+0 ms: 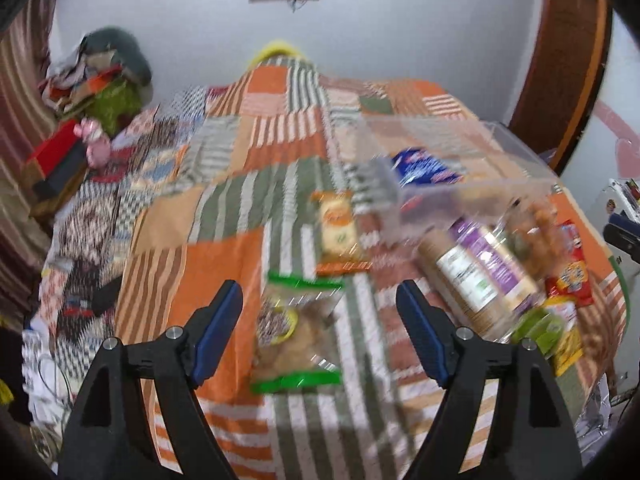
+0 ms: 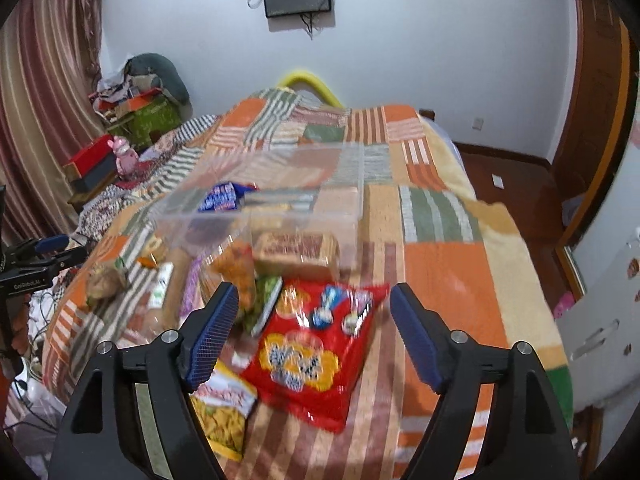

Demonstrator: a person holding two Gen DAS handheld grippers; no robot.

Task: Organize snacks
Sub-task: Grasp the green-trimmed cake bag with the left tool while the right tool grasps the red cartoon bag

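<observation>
Orange, green and white patchwork covers the bed (image 1: pixel 224 264) where the snacks lie. Both views are blurred. The left gripper (image 1: pixel 320 328) hangs spread wide above a clear packet with green ends (image 1: pixel 298 336), holding nothing. Just beyond it lies a small orange packet (image 1: pixel 338 228). To the right a jar (image 1: pixel 480 276) with a purple label lies on its side, near a clear bin (image 1: pixel 460 168) that holds a blue packet (image 1: pixel 424 166). The right gripper (image 2: pixel 312 332) is also spread and empty, above a red bag (image 2: pixel 316 356). A yellow packet (image 2: pixel 224 412) lies at the red bag's left edge, partly behind the left finger. A wrapped brown loaf-like pack (image 2: pixel 296 250) lies at the near wall of the bin (image 2: pixel 260 184); whether it is inside I cannot tell
</observation>
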